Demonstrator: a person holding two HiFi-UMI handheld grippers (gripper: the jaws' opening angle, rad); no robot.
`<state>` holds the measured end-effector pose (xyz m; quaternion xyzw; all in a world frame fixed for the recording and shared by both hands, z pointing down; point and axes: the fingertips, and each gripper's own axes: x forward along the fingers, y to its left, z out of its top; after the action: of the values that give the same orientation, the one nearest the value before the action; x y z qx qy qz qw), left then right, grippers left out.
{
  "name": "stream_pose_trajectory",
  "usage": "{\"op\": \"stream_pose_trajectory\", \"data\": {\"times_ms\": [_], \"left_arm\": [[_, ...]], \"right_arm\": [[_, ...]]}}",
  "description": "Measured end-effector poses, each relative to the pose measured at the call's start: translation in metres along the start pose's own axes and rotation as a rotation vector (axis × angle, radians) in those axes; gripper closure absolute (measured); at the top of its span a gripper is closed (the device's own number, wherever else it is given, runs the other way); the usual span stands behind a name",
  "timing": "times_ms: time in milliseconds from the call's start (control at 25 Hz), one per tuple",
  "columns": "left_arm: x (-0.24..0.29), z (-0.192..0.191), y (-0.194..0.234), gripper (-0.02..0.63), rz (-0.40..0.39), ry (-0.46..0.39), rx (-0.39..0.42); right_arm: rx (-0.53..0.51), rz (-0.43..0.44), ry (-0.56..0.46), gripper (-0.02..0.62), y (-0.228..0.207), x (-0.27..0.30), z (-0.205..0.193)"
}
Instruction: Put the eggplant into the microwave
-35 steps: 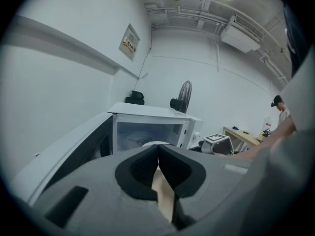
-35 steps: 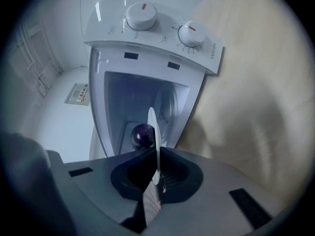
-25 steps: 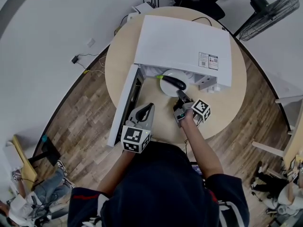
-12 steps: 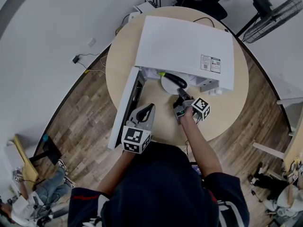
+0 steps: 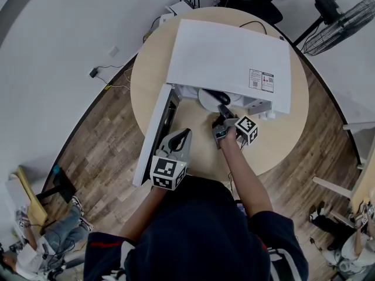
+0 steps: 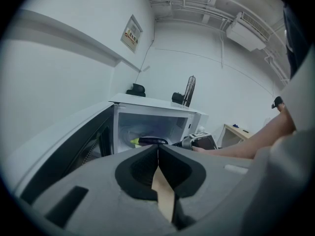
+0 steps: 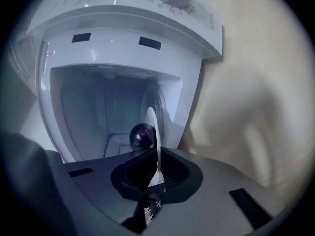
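Right gripper (image 7: 156,167) is clamped on the near rim of a thin white plate (image 7: 151,126), which I see edge-on in its own view, running straight out between the jaws toward the cavity. The eggplant (image 7: 142,135) rides on that plate: a dark purple, glossy, rounded end from here, and from the head view a long curved body (image 5: 217,96) lying across the dish, partly under the overhang of the microwave (image 5: 228,57). I judge this to be the loading step, with the plate about halfway over the threshold and not yet set down. The next move calls for a level push deeper in, because the eggplant is smooth and round and could roll off the slick glazed plate if it tips; after that I should lower it to the cavity floor and let go of the rim. The oven is a boxy white shell with a pale, smooth interior, and its dark-windowed door (image 5: 153,134) hangs wide open at the left. Left gripper (image 6: 158,161) has its jaws pressed together on nothing and hangs near the open door, above the near edge of the round, light wood table (image 5: 281,133), well placed to shut that door later. From its view the eggplant's green stem end shows inside the opening.
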<state>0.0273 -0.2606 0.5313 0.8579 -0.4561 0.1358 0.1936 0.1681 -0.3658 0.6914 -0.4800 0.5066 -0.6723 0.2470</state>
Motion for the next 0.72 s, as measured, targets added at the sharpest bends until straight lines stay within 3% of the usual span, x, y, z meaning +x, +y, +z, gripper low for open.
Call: {"op": "stream_pose_trajectory", "data": {"times_ms": [720], "left_arm": [[-0.004,-0.002,0.003,0.589,0.013,0.003,-0.005]], "right_arm": [[0.018,-0.027,0.007,0.575,0.000,0.012,-0.001]]}}
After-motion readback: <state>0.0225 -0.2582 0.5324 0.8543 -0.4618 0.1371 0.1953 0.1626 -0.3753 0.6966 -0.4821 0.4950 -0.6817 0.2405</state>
